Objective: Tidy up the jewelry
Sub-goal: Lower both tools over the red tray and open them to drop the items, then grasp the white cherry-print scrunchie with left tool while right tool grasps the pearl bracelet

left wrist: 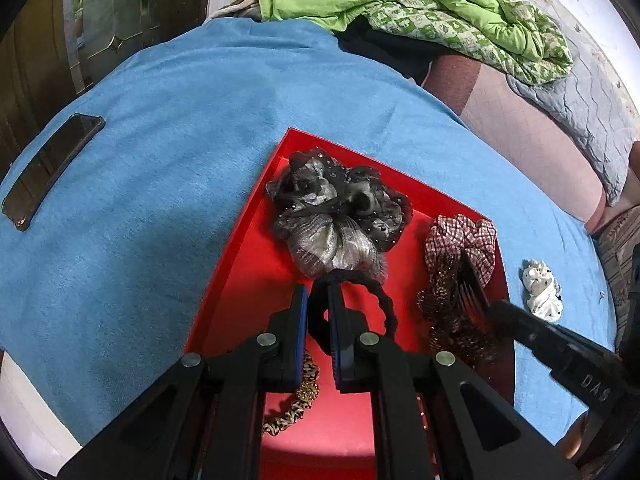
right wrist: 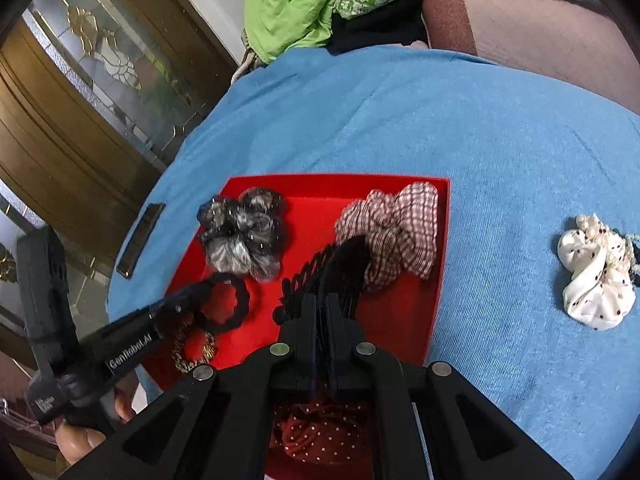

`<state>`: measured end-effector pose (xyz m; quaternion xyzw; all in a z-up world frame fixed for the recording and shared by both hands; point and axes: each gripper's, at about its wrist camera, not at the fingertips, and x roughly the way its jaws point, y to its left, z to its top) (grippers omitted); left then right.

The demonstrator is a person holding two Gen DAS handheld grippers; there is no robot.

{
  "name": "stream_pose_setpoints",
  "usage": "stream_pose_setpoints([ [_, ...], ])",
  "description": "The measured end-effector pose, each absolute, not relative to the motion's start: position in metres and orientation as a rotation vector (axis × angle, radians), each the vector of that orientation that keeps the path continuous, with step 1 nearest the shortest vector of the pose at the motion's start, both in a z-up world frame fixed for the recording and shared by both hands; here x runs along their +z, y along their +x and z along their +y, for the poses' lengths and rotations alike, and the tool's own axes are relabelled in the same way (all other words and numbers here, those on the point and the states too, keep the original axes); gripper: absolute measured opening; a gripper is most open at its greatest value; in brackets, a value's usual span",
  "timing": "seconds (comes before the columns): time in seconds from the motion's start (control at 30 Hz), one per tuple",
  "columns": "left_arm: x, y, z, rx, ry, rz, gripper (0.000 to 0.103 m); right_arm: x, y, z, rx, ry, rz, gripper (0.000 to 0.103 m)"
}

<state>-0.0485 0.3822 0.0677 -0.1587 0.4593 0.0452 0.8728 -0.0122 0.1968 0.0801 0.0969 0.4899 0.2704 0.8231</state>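
A red tray (left wrist: pixel 240 248) (right wrist: pixel 436 280) lies on the blue cloth. In it are a grey-black ruffled scrunchie (left wrist: pixel 336 216) (right wrist: pixel 244 236), a red checked scrunchie (left wrist: pixel 464 240) (right wrist: pixel 400 232), a gold chain (left wrist: pixel 296 404) (right wrist: pixel 192 352) and a red dotted scrunchie (right wrist: pixel 320 432). My left gripper (left wrist: pixel 318 300) (right wrist: pixel 188 296) is shut on a black braided hair tie (left wrist: pixel 380 304) (right wrist: pixel 228 300) over the tray. My right gripper (right wrist: pixel 322 304) (left wrist: pixel 486 304) is shut on a black hair comb (right wrist: pixel 340 268) (left wrist: pixel 468 284) beside the checked scrunchie. A white dotted scrunchie (left wrist: pixel 542 290) (right wrist: pixel 596 280) lies on the cloth right of the tray.
A black phone (left wrist: pixel 48 168) (right wrist: pixel 140 236) lies on the blue cloth (left wrist: pixel 180 140) at the left. A green quilt (left wrist: pixel 420 8) is heaped behind, on a bed. A wooden glass door (right wrist: pixel 80 100) stands at the left.
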Motion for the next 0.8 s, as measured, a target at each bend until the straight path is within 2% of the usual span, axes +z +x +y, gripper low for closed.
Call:
stream_pose_setpoints([
  [0.27,0.082,-0.057,0.376,0.100,-0.321,0.945,0.011,0.084,-0.023,0.196,0.554,0.152,1.022,0.008],
  [0.3,0.085,-0.059,0.375,0.098,-0.320,0.942,0.012,0.085,-0.025,0.194,0.554,0.150,1.020,0.012],
  [0.37,0.089,-0.063,0.373,0.098,-0.321,0.936,0.025,0.089,-0.030,0.190,0.554,0.156,1.012,0.025],
  [0.4,0.093,-0.066,0.372,0.103,-0.321,0.928,0.028,0.091,-0.032,0.188,0.552,0.159,1.008,0.033],
  [0.57,0.109,-0.078,0.364,0.107,-0.309,0.910,0.030,0.101,-0.052,0.170,0.557,0.163,0.992,0.037],
  [0.67,0.116,-0.086,0.355,0.101,-0.295,0.900,0.034,0.102,-0.068,0.145,0.533,0.161,0.981,0.045],
  [0.8,0.121,-0.091,0.335,0.075,-0.271,0.903,0.035,0.096,-0.082,0.097,0.468,0.202,0.990,0.045],
])
